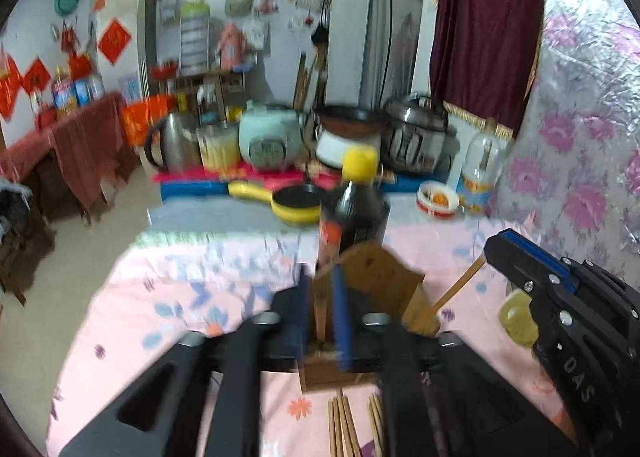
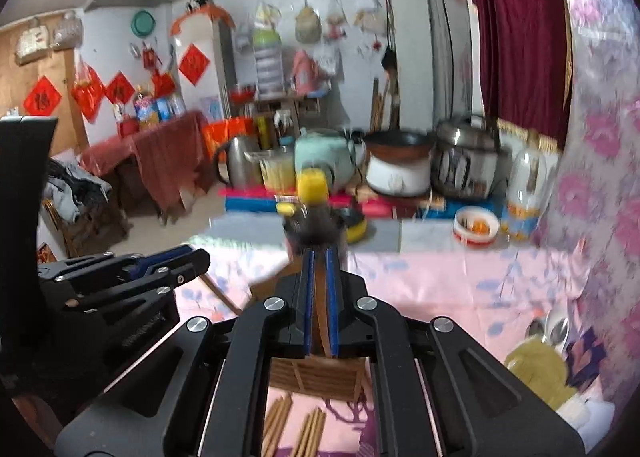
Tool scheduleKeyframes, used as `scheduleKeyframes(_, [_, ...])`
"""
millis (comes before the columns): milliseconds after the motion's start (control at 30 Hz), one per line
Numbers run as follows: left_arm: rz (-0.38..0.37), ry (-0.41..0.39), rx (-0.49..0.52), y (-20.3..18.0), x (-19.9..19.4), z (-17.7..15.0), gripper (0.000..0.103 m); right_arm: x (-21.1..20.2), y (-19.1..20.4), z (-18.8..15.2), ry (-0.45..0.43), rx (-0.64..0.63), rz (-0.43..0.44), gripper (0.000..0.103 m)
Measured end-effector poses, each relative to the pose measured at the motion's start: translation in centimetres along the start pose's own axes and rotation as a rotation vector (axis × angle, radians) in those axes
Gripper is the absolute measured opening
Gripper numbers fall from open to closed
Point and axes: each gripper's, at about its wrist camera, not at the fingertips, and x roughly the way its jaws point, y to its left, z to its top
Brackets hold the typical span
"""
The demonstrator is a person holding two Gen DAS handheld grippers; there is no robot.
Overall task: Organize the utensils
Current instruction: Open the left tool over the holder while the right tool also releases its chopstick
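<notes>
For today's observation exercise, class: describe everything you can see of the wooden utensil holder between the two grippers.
The wooden utensil holder is a light brown, open-topped box with a taller peaked back panel, blurred here. It is upright above the pink flowered cloth. The right gripper pinches one wall; the left gripper straddles another, its pads apart. Chopsticks lie on the cloth, outside it.

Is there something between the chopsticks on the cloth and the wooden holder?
Nothing lies between the chopsticks and the wooden holder. However, the left gripper and the right gripper both straddle the holder's panels.
</notes>
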Motion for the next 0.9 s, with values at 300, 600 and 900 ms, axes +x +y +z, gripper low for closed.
scheduleKeyframes(300, [0.041,-0.061,-0.073,3.1,-4.3,-3.4,0.085,-4.4,-1.4,-2.6,-0.05,0.052,0.012,0.047])
scheduleKeyframes(600, [0.067,-0.031,-0.13,5.2,-7.6,-11.9,0.096,-11.1,-2.1,-11.0,-0.127,0.069,0.035,0.097])
scheduleKeyframes(900, [0.057,0.2,-0.062,4.8,-3.2,-20.6,0.096,-8.4,-3.4,-18.3,0.094,0.076,-0.006,0.097])
